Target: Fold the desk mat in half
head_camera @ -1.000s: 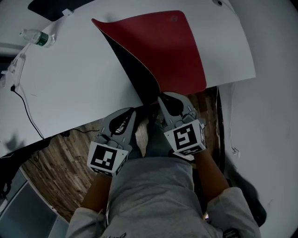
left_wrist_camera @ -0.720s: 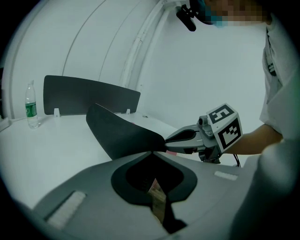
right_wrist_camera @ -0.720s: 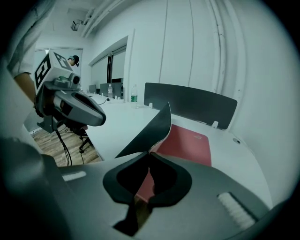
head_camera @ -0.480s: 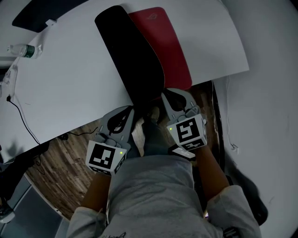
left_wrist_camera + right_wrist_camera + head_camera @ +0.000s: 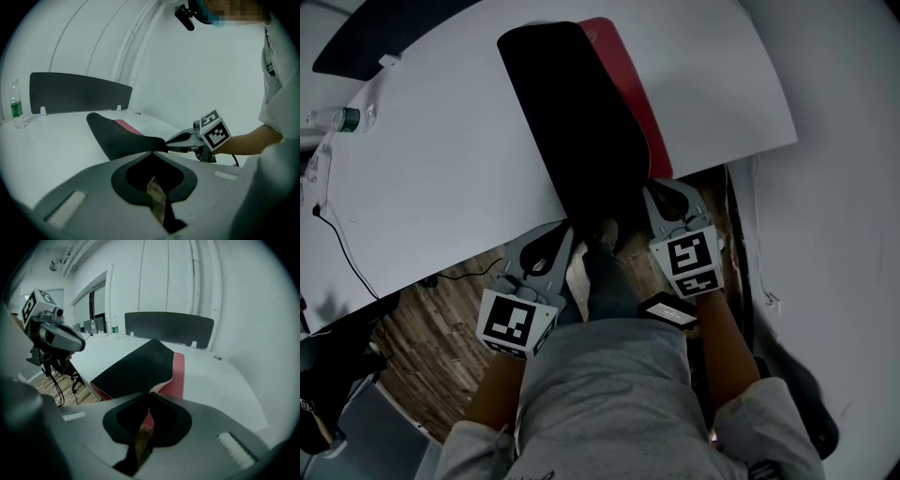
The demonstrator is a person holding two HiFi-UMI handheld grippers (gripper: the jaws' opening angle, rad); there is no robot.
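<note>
With the right gripper (image 5: 149,393) pinching the desk mat's (image 5: 572,122) edge and the left gripper (image 5: 151,153) clenched empty, I'd lower the flap squarely, matching edges.

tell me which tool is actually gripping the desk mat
The right tool: it is shut on a corner of the desk mat. The left tool is shut on nothing, clear of the mat.

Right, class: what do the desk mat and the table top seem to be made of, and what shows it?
Desk mat: a soft, flexible sheet with a red face and matte black back, perhaps faux leather. It bends over in a smooth curve and has a stitched edge. Table top: a hard, smooth white board, probably laminate. It is flat, with a thin clean edge.
</note>
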